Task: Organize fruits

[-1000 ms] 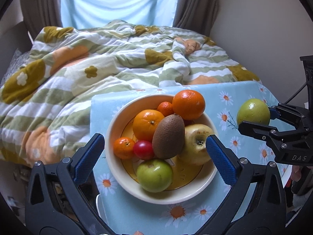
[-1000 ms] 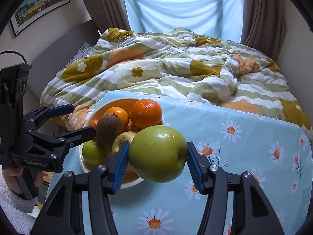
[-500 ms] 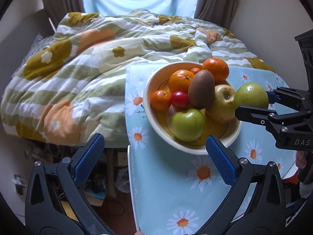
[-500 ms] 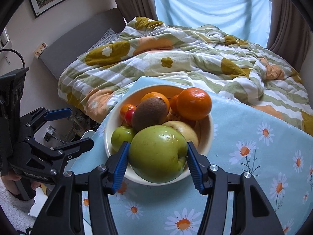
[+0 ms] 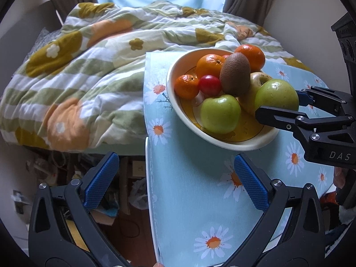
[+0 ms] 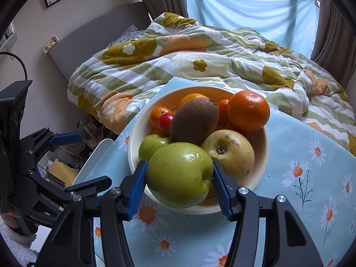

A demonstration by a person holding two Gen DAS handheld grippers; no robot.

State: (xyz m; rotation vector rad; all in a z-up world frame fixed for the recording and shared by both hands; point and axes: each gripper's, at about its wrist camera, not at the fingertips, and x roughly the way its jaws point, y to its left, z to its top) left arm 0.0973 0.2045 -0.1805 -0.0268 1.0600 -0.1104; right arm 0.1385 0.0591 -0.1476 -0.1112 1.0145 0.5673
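A cream bowl [image 5: 222, 142] [image 6: 131, 146] on the daisy tablecloth holds a kiwi [image 6: 193, 120], oranges [image 6: 248, 110], a small red fruit [image 6: 165, 120], a green apple [image 5: 220, 113] and a yellow apple [image 6: 231, 151]. My right gripper [image 6: 180, 182] [image 5: 278, 102] is shut on a second, large green apple [image 6: 180, 175] [image 5: 277, 95], held over the bowl's near rim, beside the yellow apple. My left gripper [image 5: 175, 162] [image 6: 92, 159] stands open and empty, off the bowl's left side, over the table's left edge.
The table with the light blue cloth [image 5: 200, 189] abuts a bed with a rumpled flowered quilt [image 5: 89, 66]. Left of the table edge lies floor clutter [image 5: 124, 191]. A hand [image 6: 9, 220] grips the left gripper's handle. Curtains and a window stand behind the bed.
Both grippers have moved left and lower. The held apple went from over the cloth right of the bowl to over the bowl's rim. The left gripper shifted from the bowl to the table's left edge.
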